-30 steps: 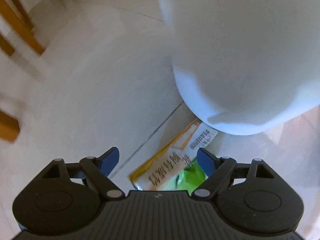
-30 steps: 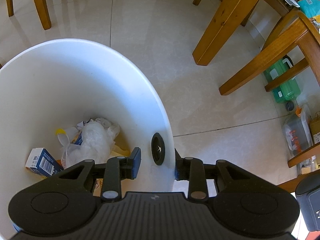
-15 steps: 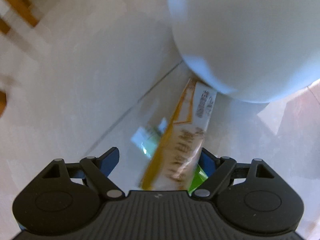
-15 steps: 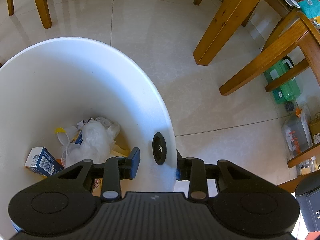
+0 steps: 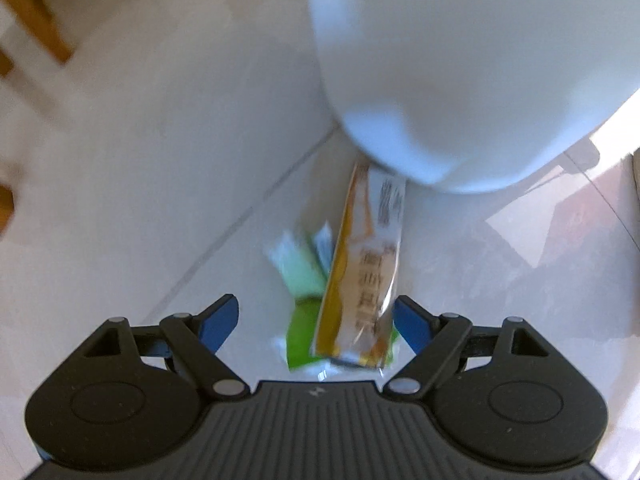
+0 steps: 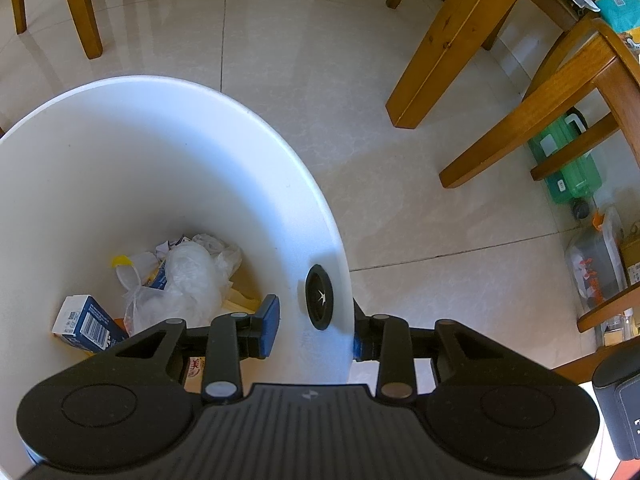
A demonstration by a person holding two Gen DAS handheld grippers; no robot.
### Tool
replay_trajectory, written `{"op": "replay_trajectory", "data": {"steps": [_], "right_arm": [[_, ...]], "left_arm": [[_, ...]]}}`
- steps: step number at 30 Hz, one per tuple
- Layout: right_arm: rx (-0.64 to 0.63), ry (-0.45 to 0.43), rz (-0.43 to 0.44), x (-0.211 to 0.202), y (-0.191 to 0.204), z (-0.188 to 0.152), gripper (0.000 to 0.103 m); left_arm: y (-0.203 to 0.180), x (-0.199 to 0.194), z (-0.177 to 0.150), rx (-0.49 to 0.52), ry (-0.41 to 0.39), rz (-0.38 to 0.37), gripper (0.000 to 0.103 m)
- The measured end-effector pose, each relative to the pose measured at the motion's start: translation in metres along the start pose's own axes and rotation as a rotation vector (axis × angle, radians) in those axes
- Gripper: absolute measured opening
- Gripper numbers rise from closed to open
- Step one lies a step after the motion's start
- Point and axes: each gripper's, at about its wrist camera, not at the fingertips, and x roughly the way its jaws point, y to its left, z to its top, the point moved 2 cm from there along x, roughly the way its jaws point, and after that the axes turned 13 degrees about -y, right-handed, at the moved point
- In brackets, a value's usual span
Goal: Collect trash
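wooden furniture legs (image 6: 452,40) | green jug (image 6: 568,160), perhaps a container | tiled floor (image 6: 320,80)

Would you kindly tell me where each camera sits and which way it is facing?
Left wrist: on the left gripper, low, facing down at the floor tiles, an orange snack wrapper and the white bin's outside; its open blue-tipped fingers show.
Right wrist: on the right gripper, above the bin's rim, facing into it; fingers clamp the wall.
Shared: the bin.
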Motion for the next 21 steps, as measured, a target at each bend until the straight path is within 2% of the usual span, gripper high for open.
{"op": "replay_trajectory", "data": {"steps": [3, 5, 8, 13, 15, 17, 19, 21], "right_arm": [[-0.002, -0.001, -0.001, 0.000, 0.000, 0.000, 0.040], [-0.002, -0.002, -0.001, -0.001, -0.001, -0.001, 0.040], [-0.003, -0.001, 0.000, -0.001, -0.001, -0.001, 0.040], [-0.006, -0.002, -0.001, -0.001, 0.000, -0.002, 0.040], [-0.005, -0.002, -0.001, -0.001, 0.000, -0.002, 0.041], [-0.005, -0.002, -0.001, -0.001, 0.000, -0.002, 0.041], [-0.006, -0.002, -0.001, -0.001, 0.000, -0.002, 0.041], [-0.007, -0.002, -0.001, -0.001, 0.000, -0.002, 0.041]], "left_arm": [[-0.006, 0.003, 0.012, 0.036, -0.010, -0.034, 0.084], [-0.014, 0.012, 0.017, 0.083, -0.003, -0.032, 0.084], [-0.024, 0.023, 0.016, 0.132, 0.009, -0.019, 0.070], [-0.036, 0.035, 0.016, 0.190, 0.003, -0.006, 0.066], [-0.037, 0.038, 0.017, 0.185, 0.006, -0.015, 0.055], [-0.036, 0.038, 0.018, 0.185, 0.001, -0.015, 0.052], [-0.035, 0.036, 0.018, 0.180, -0.002, -0.019, 0.044], [-0.030, 0.033, 0.019, 0.146, 0.011, -0.042, 0.040]]}}
